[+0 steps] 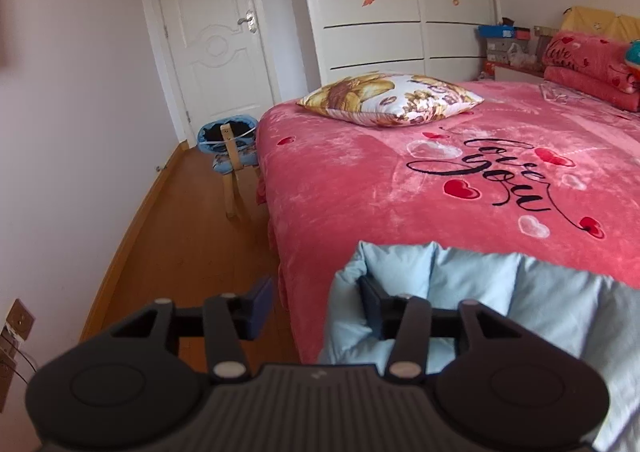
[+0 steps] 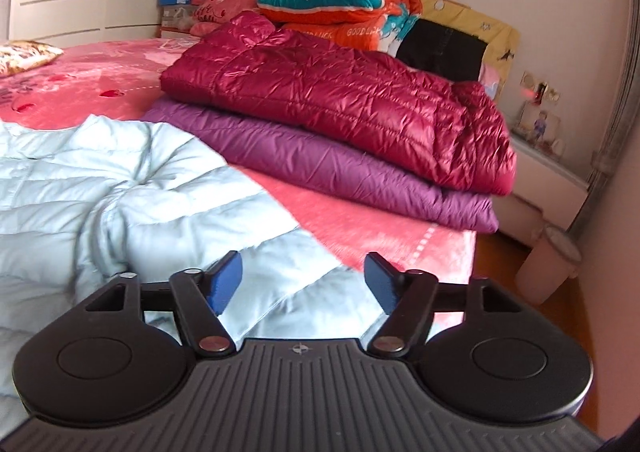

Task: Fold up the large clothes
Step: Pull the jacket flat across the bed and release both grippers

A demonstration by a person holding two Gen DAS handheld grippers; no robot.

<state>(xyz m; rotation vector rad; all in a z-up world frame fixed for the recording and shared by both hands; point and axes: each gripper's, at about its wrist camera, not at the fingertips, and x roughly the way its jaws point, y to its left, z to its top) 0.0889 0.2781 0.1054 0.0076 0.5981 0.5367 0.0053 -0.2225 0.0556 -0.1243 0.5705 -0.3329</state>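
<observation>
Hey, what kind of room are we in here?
Most likely a home bedroom: a bed under a pink heart-print blanket, a patterned pillow on it, and a tall white wardrobe beside the door.

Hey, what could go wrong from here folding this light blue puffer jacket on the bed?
The light blue jacket lies at the bed edge, so it may slide off. Both the left gripper and right gripper are open, holding nothing. The folded jackets nearby could get bumped.
</observation>
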